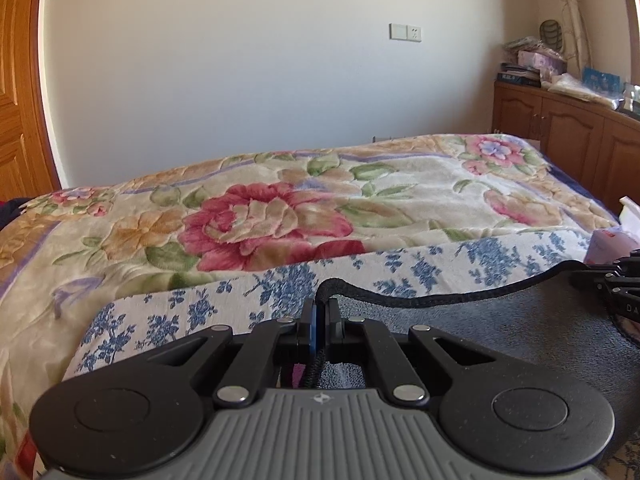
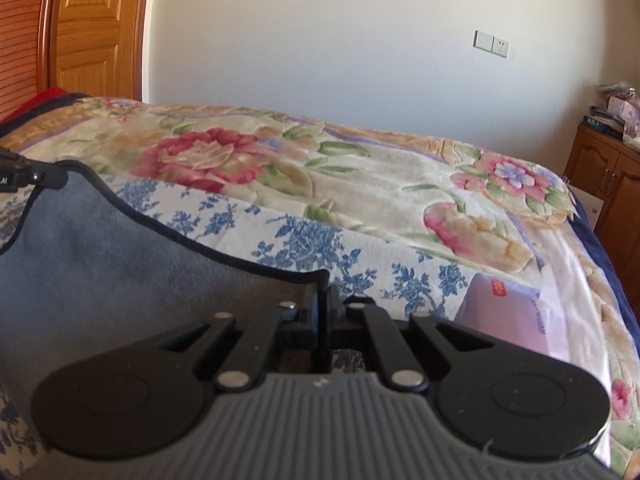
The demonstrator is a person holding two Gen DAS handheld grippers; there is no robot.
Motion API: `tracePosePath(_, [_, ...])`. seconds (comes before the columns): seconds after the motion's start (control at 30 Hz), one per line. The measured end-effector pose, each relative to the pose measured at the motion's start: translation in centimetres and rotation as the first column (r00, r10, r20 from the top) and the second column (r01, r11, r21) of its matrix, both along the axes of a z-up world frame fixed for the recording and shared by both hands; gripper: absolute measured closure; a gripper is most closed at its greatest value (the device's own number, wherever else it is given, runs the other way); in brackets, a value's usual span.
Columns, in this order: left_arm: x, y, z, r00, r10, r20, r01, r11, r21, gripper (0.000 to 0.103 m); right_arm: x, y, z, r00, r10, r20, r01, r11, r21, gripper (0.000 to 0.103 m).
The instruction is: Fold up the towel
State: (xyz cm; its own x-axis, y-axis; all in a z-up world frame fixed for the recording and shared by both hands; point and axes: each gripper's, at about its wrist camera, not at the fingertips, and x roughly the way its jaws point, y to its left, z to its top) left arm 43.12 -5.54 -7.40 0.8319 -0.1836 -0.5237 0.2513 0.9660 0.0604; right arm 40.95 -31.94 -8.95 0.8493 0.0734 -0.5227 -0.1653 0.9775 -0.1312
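The left gripper (image 1: 319, 312) is pressed together on the dark piped edge of the grey towel (image 1: 520, 328), which spreads from the pinch toward the right side of the left wrist view. At the far right edge of that frame the right gripper (image 1: 618, 280) shows, clamped on the same edge.

In the right wrist view the towel (image 2: 120, 264) fills the left half, and the right gripper (image 2: 323, 296) pinches its corner at the lower centre; the left gripper (image 2: 24, 174) holds the other end at the upper left of the frame.

So the held edge runs as the long axis between the two grippers, sagging slightly in the middle, with the cloth hanging below over the blue-flowered sheet (image 1: 280, 284) on the bed (image 1: 280, 208). Both grippers look equally near the edge. The next fold probably depends on carrying this edge forward together, keeping it taut. A pale pink package (image 2: 508, 312) lies just right of the right gripper.
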Motion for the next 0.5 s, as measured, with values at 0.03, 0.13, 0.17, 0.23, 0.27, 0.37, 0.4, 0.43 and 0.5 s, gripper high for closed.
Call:
tracePosePath(0.03, [0.1, 0.0, -0.2, 1.0, 0.004, -0.005, -0.004, 1.0, 0.004, 0.098, 0.0, 0.0, -0.2, 1.0, 0.0, -0.004, 0.0, 1.0, 0.001, 0.099])
tracePosePath(0.13, [0.2, 0.0, -0.9, 1.0, 0.004, -0.01, -0.004, 1.0, 0.015, 0.098, 0.2, -0.2, -0.5, 1.0, 0.0, -0.014, 0.0, 1.0, 0.014, 0.098])
tracePosePath(0.17, [0.3, 0.0, -1.2, 1.0, 0.005, -0.014, -0.004, 1.0, 0.017, 0.098, 0.2, -0.2, -0.6, 1.0, 0.0, -0.017, 0.0, 1.0, 0.018, 0.098])
tracePosePath(0.23, [0.4, 0.1, -1.6, 1.0, 0.002, -0.022, -0.001, 1.0, 0.023, 0.098, 0.3, -0.3, -0.8, 1.0, -0.002, -0.022, 0.002, 1.0, 0.02, 0.098])
tracePosePath(0.27, [0.4, 0.1, -1.7, 1.0, -0.001, -0.022, 0.002, 1.0, 0.026, 0.098, 0.3, -0.3, -0.9, 1.0, -0.002, -0.024, 0.002, 1.0, 0.019, 0.098])
tracePosePath(0.37, [0.7, 0.2, -2.1, 1.0, 0.002, -0.026, -0.001, 1.0, 0.024, 0.098, 0.4, -0.2, -1.1, 1.0, 0.002, -0.026, -0.001, 1.0, 0.012, 0.098])
tracePosePath(0.4, [0.8, 0.2, -2.2, 1.0, 0.004, -0.027, -0.003, 1.0, 0.026, 0.098, 0.5, -0.2, -1.1, 1.0, 0.003, -0.027, -0.002, 1.0, 0.012, 0.098])
tracePosePath(0.43, [0.8, 0.2, -2.3, 1.0, 0.004, -0.026, -0.003, 1.0, 0.03, 0.098, 0.5, -0.2, -1.2, 1.0, 0.002, -0.029, -0.002, 1.0, 0.011, 0.098])
tracePosePath(0.5, [0.9, 0.2, -2.5, 1.0, 0.003, -0.025, -0.002, 0.999, 0.037, 0.096, 0.7, -0.1, -1.3, 0.999, 0.002, -0.032, -0.001, 1.0, 0.01, 0.098])
